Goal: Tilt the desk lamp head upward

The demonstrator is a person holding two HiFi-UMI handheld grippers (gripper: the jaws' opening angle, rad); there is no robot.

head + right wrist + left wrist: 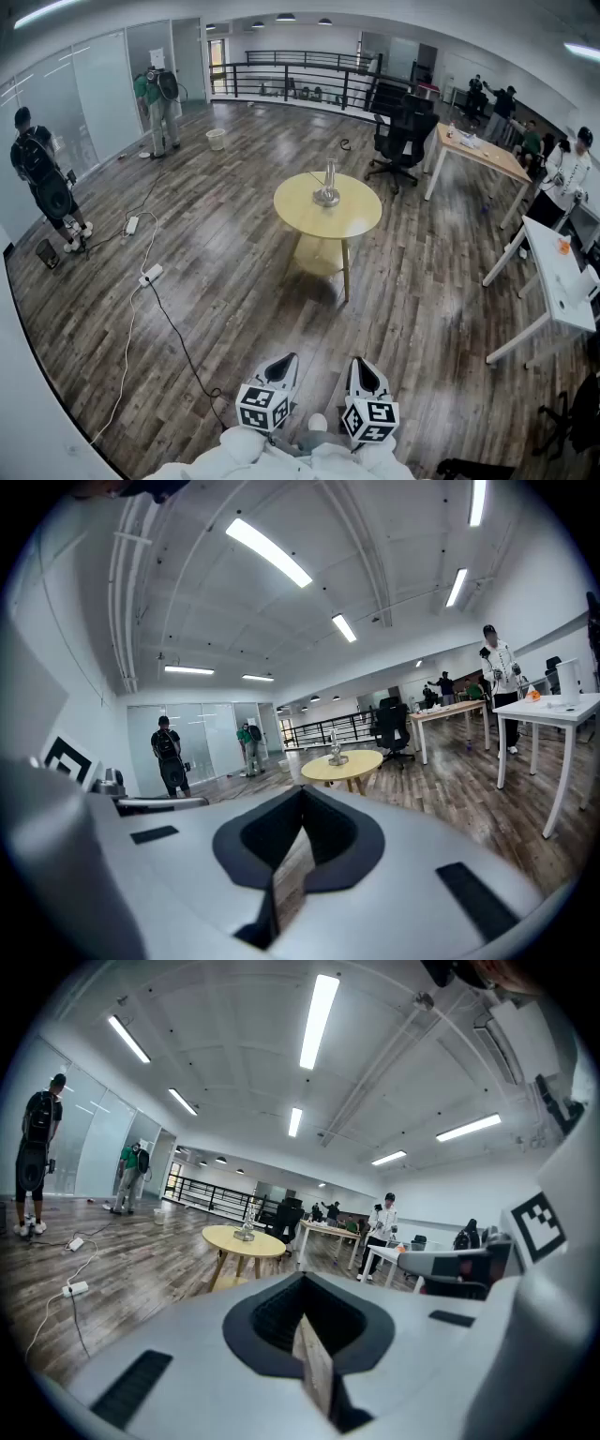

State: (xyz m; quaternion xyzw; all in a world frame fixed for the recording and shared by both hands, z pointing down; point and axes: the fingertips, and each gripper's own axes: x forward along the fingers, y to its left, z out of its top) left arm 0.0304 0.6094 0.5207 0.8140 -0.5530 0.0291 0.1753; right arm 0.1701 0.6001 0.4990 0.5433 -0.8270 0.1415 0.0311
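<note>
Looks like the very start of the task, with nothing done on the lamp so far. Holds the left gripper (284,362) and the right gripper (364,367) low and close to the body, side by side at the near edge of the head view. Shows both pairs of jaws pressed together in their own views, with nothing between them but the floor beyond.

Finds the desk lamp (327,190), a small silvery thing, standing near the middle of the round yellow table (361,223), slightly toward its far edge. Puts it well apart from both grippers, with a stretch of bare wooden floor (234,281) between. Cannot tell how the lamp head is angled: too small in all 3 views.

Leaves the whole job to do, on this judgement: walk up to the table, spread 1 pair of jaws, take the lamp head, perhaps steady the base with the other gripper, and tilt the head upward.
</note>
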